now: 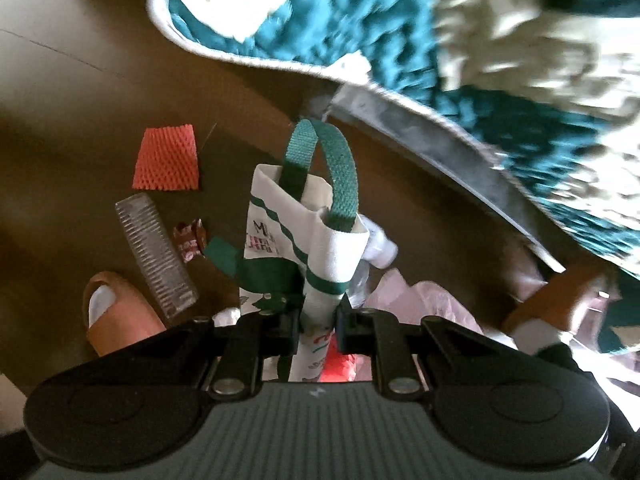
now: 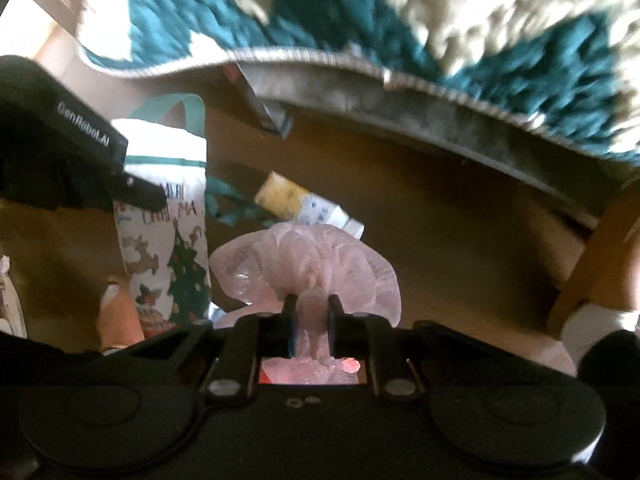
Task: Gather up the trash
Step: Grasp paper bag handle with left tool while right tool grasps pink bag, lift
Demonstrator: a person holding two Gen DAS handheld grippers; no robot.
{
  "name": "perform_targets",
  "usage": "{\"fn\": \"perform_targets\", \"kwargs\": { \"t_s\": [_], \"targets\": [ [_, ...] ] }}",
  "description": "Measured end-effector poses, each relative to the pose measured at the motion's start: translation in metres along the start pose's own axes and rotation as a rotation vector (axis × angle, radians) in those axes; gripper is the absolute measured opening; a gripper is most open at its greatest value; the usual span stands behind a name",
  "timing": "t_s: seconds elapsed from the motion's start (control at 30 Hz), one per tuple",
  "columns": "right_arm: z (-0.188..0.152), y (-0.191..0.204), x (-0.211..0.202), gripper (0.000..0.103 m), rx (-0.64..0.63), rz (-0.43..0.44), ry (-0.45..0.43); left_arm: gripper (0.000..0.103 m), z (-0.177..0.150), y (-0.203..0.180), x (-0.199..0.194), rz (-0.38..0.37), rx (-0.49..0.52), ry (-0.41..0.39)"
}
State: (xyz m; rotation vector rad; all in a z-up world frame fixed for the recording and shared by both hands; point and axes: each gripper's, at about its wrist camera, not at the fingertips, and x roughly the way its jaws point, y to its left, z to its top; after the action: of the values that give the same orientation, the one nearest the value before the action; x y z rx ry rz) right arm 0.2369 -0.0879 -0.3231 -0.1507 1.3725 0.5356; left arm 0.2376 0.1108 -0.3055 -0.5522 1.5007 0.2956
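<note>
- Brown floor [image 1: 80, 92] is lying under everything, with a teal-and-cream rug [image 1: 500, 40] being seen along its upper edge, one border of it curled up.
- A white cloth bag [image 1: 316, 248] with green handles and Christmas prints is being held by the left gripper [image 1: 318, 322]; its jaws are clenched on the bag's fabric, probably so that the bag is kept off the floor as the container for the rubbish.
- A crumpled pink plastic bag [image 2: 308, 268] is being pinched by the right gripper [image 2: 312, 312], whose jaws are clenched on a gathered fold of it; judging by its place just beside the cloth bag, it is being carried toward the bag's mouth.
- Rubbish is still lying on the floor: a red foam net [image 1: 167, 158], a clear ribbed plastic cup [image 1: 154, 254] on its side and a small red-and-white wrapper [image 1: 190, 242] near it.
- A yellow-and-white packet [image 2: 304, 204] is being seen beyond the pink bag in the right wrist view; whether it is touching the cloth bag cannot be told.
- A foot in a tan slipper [image 1: 116, 312] is standing close to the cup, so the person is judged to be stooping over the pile.
- Collection is judged as partly done, several pieces being left.
</note>
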Motion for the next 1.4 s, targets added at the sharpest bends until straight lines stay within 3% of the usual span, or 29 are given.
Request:
{"fn": "perform_targets", "kwargs": {
  "t_s": [0.37,0.73,0.97,1.2,1.4],
  "targets": [
    [-0.034,0.009,-0.119,0.011,0.039,0.003,-0.22,0.016,-0.062,-0.003,-0.115,-0.117,0.089,-0.193],
    [-0.045,0.021,-0.256,0.01,0.014,0.007,-0.509,0.016,-0.101,-0.024,-0.242,-0.252,0.196,-0.454],
    [-0.043,0.034,-0.344,0.01,-0.072,-0.061,-0.718,0.016,-0.112,-0.051,-0.324,-0.314,0.27,-0.614],
    [-0.018,0.039,-0.425,0.009,-0.133,-0.153,-0.922,0.016,-0.111,-0.087,-0.399,-0.339,0.356,-0.767],
    [0.011,0.034,-0.469,0.008,-0.134,-0.19,-1.029,0.016,-0.091,-0.125,-0.451,-0.363,0.384,-0.839]
  ]
}}
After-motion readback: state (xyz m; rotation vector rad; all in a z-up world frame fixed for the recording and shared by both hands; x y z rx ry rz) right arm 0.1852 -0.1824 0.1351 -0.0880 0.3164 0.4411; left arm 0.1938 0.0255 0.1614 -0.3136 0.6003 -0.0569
